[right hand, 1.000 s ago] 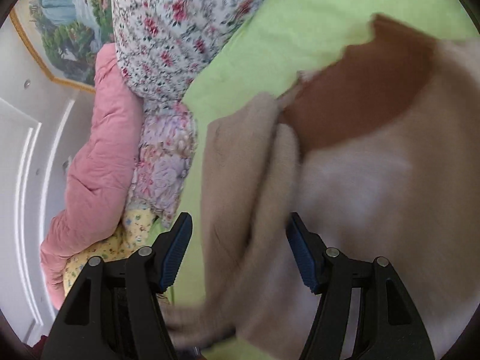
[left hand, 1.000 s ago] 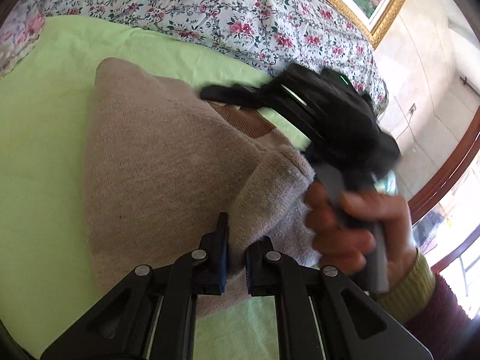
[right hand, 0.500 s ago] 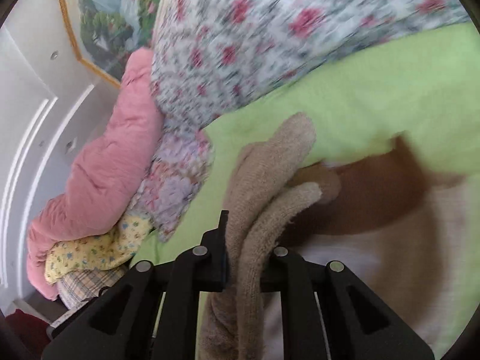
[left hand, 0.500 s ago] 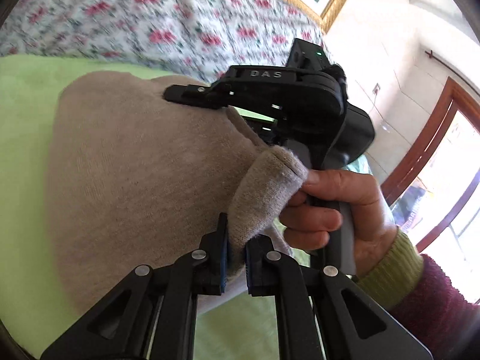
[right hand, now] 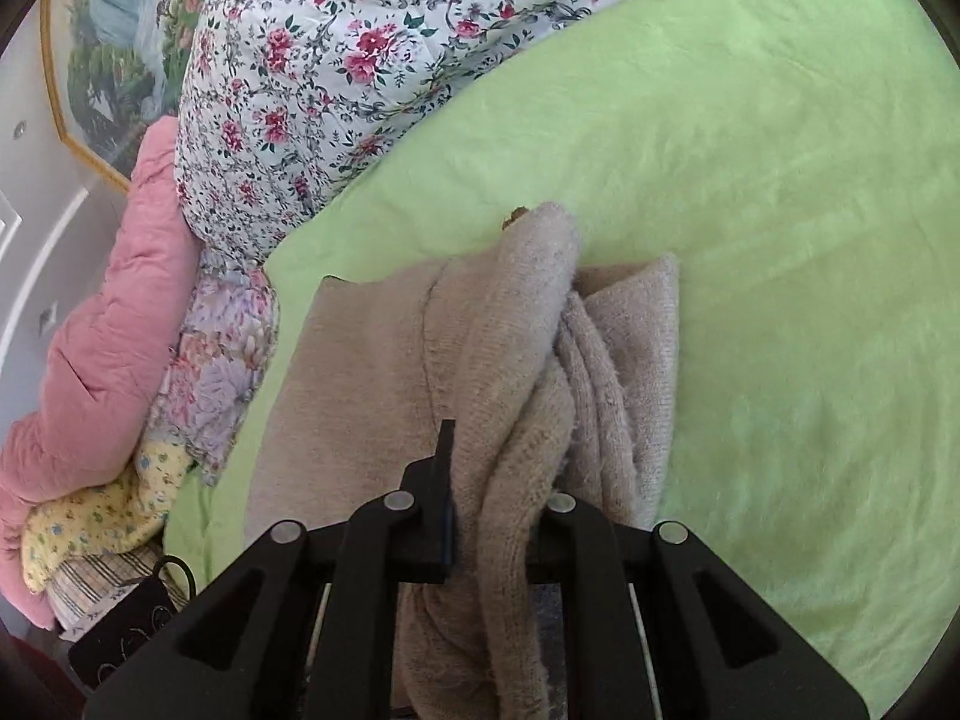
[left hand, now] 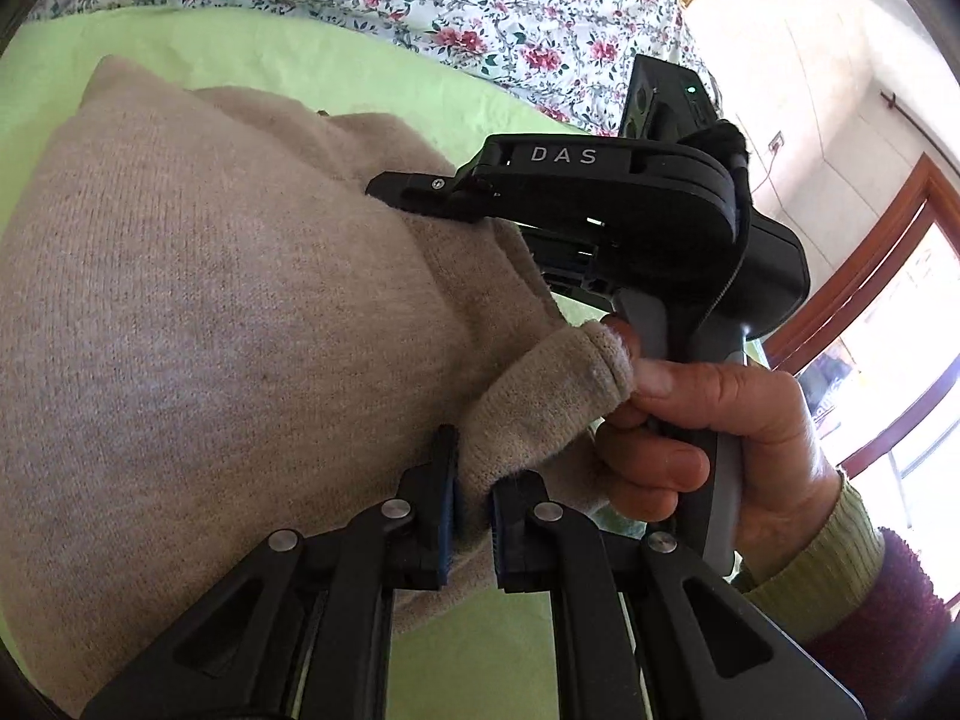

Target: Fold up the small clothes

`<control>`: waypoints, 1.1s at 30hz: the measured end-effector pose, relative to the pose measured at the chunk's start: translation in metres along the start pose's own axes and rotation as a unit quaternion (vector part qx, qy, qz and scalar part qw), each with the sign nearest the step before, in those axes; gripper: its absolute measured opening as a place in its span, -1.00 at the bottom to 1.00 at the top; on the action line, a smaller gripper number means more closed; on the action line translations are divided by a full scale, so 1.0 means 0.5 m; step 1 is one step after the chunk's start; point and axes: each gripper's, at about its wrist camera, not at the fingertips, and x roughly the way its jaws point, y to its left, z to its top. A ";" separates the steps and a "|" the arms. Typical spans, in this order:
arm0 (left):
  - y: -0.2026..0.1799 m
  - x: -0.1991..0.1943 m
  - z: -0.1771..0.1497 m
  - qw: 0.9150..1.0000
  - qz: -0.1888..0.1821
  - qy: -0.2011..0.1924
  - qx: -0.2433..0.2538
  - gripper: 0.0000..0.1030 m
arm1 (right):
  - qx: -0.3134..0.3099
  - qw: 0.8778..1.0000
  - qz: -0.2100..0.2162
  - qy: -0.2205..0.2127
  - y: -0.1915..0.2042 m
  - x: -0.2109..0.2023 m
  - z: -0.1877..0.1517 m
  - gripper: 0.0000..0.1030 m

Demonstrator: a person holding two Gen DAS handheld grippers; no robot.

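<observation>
- Our left gripper (left hand: 472, 510) is clamped on a rolled edge of the beige knit sweater (left hand: 210, 324), the fabric pinched between its blue-padded fingers.
- Our right gripper (right hand: 489, 516) is closed on a bunched fold of the same sweater (right hand: 372, 372); the cloth covers its right finger.
- The sweater lies on the green sheet (right hand: 780, 210), its free layers spreading ahead of the right gripper.
- In the left view, the right gripper's black body (left hand: 600, 210) rests against the sweater's far side, and our right hand (left hand: 720, 438) on its handle blocks what lies behind.
- A floral quilt (right hand: 336, 72) borders the sheet; beside it sits a pink duvet (right hand: 102, 324) over yellow patterned bedding (right hand: 96, 516).
- A gold-framed painting (right hand: 102, 60) hangs on the wall.
</observation>
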 end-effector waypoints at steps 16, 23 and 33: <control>-0.003 -0.142 -0.047 0.999 -0.043 0.018 0.026 0.02 | -0.028 0.994 -0.100 -0.024 0.036 -0.090 -0.039 0.18; 0.095 -0.269 -0.028 1.000 0.001 -0.019 -0.025 0.38 | 0.022 0.997 -0.074 -0.026 0.008 -0.118 -0.058 0.44; 0.285 -0.215 0.080 0.987 -0.009 0.011 -0.160 0.39 | 0.039 0.998 -0.054 0.000 -0.001 -0.090 -0.073 0.67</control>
